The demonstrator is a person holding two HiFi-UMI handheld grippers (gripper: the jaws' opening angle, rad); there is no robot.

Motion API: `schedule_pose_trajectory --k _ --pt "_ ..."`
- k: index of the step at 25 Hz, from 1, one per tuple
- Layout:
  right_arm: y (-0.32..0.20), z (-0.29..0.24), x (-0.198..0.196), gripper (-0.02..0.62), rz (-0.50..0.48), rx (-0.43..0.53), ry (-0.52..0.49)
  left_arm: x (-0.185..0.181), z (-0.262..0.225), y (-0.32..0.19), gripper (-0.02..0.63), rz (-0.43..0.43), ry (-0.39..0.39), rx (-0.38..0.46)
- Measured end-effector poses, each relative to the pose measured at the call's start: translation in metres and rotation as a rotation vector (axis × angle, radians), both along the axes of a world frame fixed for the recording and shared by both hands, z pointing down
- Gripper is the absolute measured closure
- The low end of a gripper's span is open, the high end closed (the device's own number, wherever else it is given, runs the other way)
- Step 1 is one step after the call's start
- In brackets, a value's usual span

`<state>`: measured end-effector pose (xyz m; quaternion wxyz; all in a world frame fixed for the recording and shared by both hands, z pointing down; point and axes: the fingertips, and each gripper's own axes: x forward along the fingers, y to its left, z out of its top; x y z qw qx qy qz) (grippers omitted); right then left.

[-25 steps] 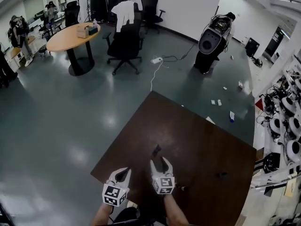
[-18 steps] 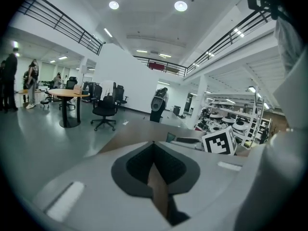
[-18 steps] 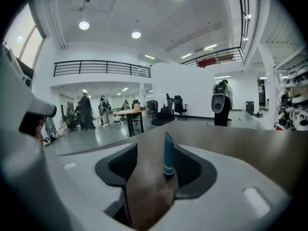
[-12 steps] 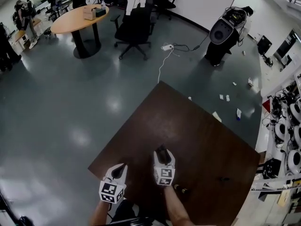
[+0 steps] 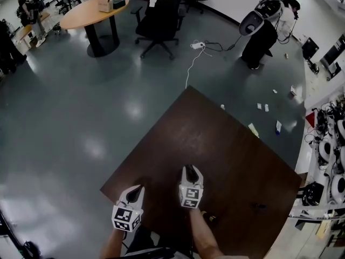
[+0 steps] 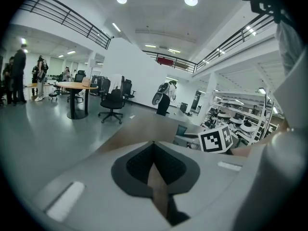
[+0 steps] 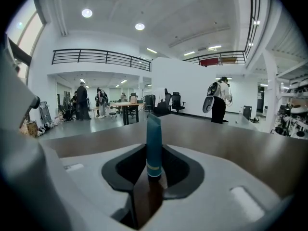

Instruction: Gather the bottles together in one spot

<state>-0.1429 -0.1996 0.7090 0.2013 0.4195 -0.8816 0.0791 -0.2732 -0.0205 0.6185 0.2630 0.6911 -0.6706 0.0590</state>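
Note:
A slim blue tube bottle [image 7: 153, 138] stands upright on the dark brown table [image 5: 226, 144]. My right gripper [image 7: 153, 150] has just been closing its jaws on it, and the pads press its sides. From the head view the right gripper [image 5: 191, 169] hides most of the tube. To its left my left gripper [image 5: 136, 189] hovers near the table's front corner. Its tips [image 6: 153, 143] meet with nothing between them. A small dark bottle [image 5: 259, 205] lies at the right of the table. Another small one [image 5: 208, 217] lies beside my right forearm.
The table's left edge runs close past the left gripper, with grey floor below. Far off stand a round wooden table [image 5: 91, 9], a black office chair [image 5: 159, 28] and a person by a black machine [image 5: 259, 26]. Cluttered shelves [image 5: 331, 144] line the right side.
Both grippers have sunk toward the table. The right gripper has gone forward around the upright tube, and its jaws have narrowed onto it. The left gripper's tips have come together.

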Motion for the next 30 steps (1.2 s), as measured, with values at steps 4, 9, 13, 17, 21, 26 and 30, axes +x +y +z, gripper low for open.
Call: schedule_pose_trajectory --k 4,9,13,17,21,26,30 --pt "0.003 -0.006 -0.001 0.497 -0.009 0.002 -0.017 0.002 0.001 0.0 0.607 0.004 0.0 -0.004" --pt "0.003 -0.008 -0.003 0.5 -0.017 0.008 -0.032 0.004 -0.001 -0.004 0.607 0.02 -0.005 0.003" --pt "0.005 -0.014 0.001 0.5 -0.013 0.016 -0.045 0.005 -0.009 -0.004 0.607 0.033 -0.015 0.011" --pt "0.009 -0.03 0.003 0.5 -0.005 0.03 -0.058 0.006 -0.016 0.0 0.607 0.043 -0.026 0.022" --pt "0.024 -0.051 0.008 0.5 -0.001 0.018 -0.082 0.01 -0.027 0.004 0.607 0.064 -0.037 0.039" --pt "0.055 -0.083 0.017 0.5 -0.027 0.039 -0.117 0.024 -0.043 0.005 0.607 0.107 -0.046 0.067" --pt "0.08 -0.107 0.028 0.5 -0.044 0.071 -0.139 0.038 -0.057 -0.002 0.607 0.163 -0.055 0.1"
